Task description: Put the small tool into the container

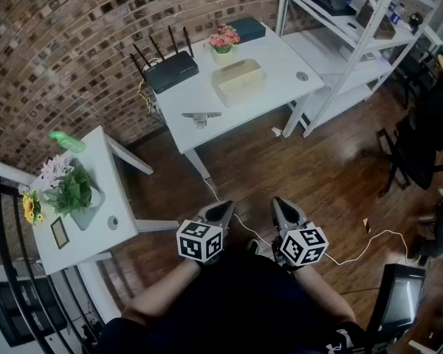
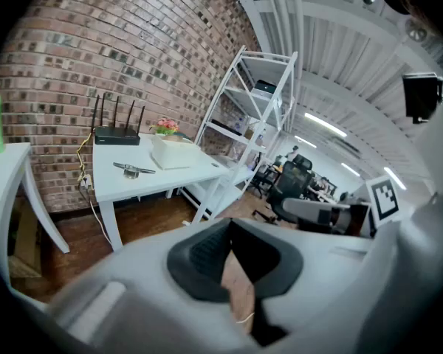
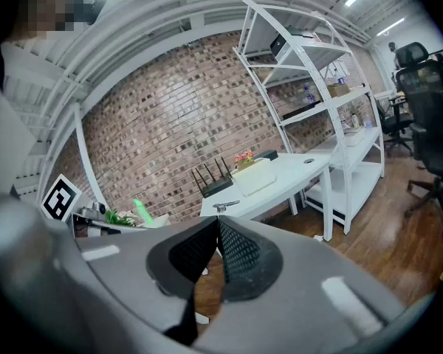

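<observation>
1. Wall (image 1: 59,43): reddish-brown brick with pale mortar lines.
2. Floor (image 1: 325,175): dark brown wood planks.
3. Table (image 1: 273,87) is plain white, container (image 1: 238,80) is cream, small tool (image 1: 201,116) is silvery grey, router (image 1: 171,71) is black.
4. Flowers (image 1: 224,38) are pink, spray bottle (image 1: 66,141) is bright green.
5. Left gripper (image 1: 223,211) and right gripper (image 1: 282,209): grey, with black ribbed pads and cubes covered in black-and-white square markers.
</observation>
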Tool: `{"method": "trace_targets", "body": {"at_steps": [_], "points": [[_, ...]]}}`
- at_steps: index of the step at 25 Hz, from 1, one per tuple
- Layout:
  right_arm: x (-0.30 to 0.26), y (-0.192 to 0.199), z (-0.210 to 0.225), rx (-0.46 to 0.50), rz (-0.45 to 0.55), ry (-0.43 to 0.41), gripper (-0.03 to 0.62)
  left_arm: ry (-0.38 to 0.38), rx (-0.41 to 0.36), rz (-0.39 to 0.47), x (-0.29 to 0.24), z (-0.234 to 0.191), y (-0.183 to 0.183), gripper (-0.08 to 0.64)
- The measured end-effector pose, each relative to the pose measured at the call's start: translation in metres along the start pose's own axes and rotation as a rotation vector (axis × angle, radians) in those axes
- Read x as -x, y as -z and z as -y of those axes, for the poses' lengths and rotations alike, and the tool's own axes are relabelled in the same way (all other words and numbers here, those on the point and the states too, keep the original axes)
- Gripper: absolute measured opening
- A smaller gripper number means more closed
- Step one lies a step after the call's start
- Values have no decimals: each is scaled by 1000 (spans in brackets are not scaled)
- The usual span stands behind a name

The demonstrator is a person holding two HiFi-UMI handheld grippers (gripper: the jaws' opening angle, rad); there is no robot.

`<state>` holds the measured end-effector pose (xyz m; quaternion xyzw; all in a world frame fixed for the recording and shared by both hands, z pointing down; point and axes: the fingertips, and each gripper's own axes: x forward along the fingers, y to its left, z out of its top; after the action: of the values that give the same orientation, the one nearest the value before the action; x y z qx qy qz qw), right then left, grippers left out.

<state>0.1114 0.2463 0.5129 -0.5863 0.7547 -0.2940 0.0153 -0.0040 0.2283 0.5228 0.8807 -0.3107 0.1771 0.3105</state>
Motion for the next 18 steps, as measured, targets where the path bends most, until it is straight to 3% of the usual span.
{"method": "trace_targets", "body": {"at_steps": [7,12,18], "points": [[-31,-4,19,3,-34,-31,11,-60,53,-3,-16,-24,-7,3],[-84,-19,15,143,-49,-73,11,-49,60,-3,-41,-58,-33,3],[-173,-47,6,343,-109,-69,34,-24,93,63,-61,-126,-104,3]]}}
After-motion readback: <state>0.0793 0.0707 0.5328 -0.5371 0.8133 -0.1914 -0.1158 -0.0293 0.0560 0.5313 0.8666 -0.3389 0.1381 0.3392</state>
